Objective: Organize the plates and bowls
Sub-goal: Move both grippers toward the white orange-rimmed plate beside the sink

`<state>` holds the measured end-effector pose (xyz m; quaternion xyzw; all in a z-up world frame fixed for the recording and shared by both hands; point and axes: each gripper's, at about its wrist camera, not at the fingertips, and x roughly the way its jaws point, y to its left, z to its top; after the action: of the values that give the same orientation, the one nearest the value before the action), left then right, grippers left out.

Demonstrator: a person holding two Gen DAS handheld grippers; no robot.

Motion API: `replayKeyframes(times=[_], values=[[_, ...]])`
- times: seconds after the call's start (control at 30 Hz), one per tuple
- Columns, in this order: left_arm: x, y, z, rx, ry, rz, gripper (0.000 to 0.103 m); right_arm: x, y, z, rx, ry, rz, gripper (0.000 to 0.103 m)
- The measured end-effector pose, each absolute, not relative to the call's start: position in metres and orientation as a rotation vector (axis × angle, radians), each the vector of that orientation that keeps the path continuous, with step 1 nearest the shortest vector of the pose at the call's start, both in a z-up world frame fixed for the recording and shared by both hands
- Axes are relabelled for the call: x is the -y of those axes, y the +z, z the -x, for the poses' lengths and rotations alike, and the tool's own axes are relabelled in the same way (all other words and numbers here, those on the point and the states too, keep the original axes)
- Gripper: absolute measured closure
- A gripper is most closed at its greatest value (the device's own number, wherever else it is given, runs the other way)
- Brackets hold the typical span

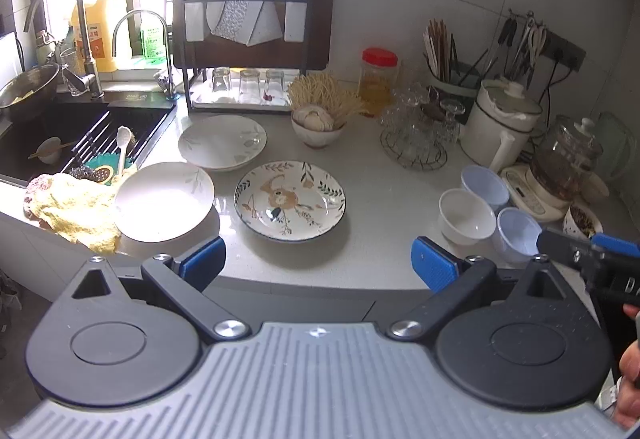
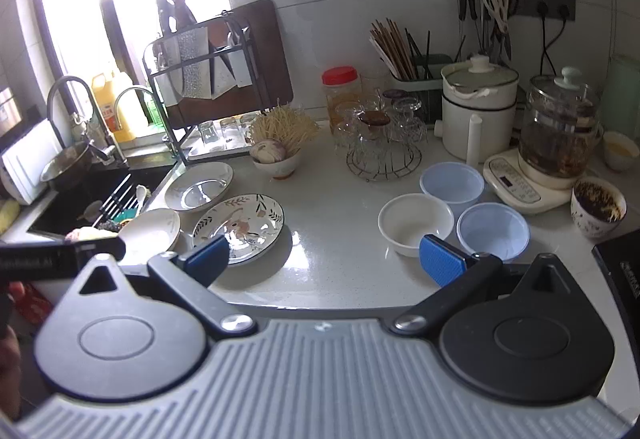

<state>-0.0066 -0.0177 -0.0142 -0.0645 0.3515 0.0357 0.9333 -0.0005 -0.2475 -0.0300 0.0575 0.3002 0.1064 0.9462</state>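
Note:
Three plates lie on the white counter: a flower-patterned plate point(image 1: 290, 200) point(image 2: 238, 227), a plain white plate point(image 1: 164, 201) point(image 2: 154, 231) to its left, and a leaf-patterned plate point(image 1: 222, 141) point(image 2: 199, 185) behind them. A white bowl point(image 1: 466, 216) point(image 2: 415, 223) and two pale blue bowls point(image 1: 484, 187) point(image 1: 517, 235) point(image 2: 452, 183) point(image 2: 493, 231) stand at the right. My left gripper point(image 1: 318, 265) is open and empty, at the counter's front edge before the flower plate. My right gripper point(image 2: 324, 257) is open and empty, at the front edge between plates and bowls.
A sink point(image 1: 60, 143) with a rack and spoon is at the left, a yellow cloth point(image 1: 76, 207) beside it. A dish rack point(image 1: 248, 39), garlic bowl point(image 1: 318, 127), glass stand point(image 1: 416, 135), pot point(image 1: 500, 123), kettle point(image 2: 560, 131) and a filled cup point(image 2: 598, 207) line the back and right.

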Motion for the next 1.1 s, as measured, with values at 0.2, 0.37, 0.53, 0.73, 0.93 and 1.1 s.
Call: replayKeyframes(times=[0.2, 0.37, 0.53, 0.73, 0.93, 1.1], values=[[0.015, -0.015, 0.003, -0.716, 0.075, 0.133, 0.002, 0.250, -0.029, -0.003, -0.599, 0.222, -0.115, 0.000], [0.016, -0.011, 0.001, -0.702, 0.091, 0.123, 0.002, 0.249, -0.028, -0.006, -0.598, 0.238, -0.117, 0.000], [0.014, -0.002, 0.000, -0.672, 0.114, 0.090, 0.002, 0.249, -0.025, -0.005, -0.592, 0.258, -0.106, 0.000], [0.011, 0.000, 0.001, -0.661, 0.137, 0.086, 0.002, 0.248, -0.024, -0.004, -0.591, 0.275, -0.103, 0.000], [0.009, -0.004, 0.006, -0.670, 0.144, 0.098, 0.002, 0.248, -0.026, -0.005, -0.599, 0.288, -0.100, 0.000], [0.012, -0.009, 0.007, -0.687, 0.132, 0.113, 0.002, 0.247, -0.026, -0.005, -0.601, 0.289, -0.093, 0.000]])
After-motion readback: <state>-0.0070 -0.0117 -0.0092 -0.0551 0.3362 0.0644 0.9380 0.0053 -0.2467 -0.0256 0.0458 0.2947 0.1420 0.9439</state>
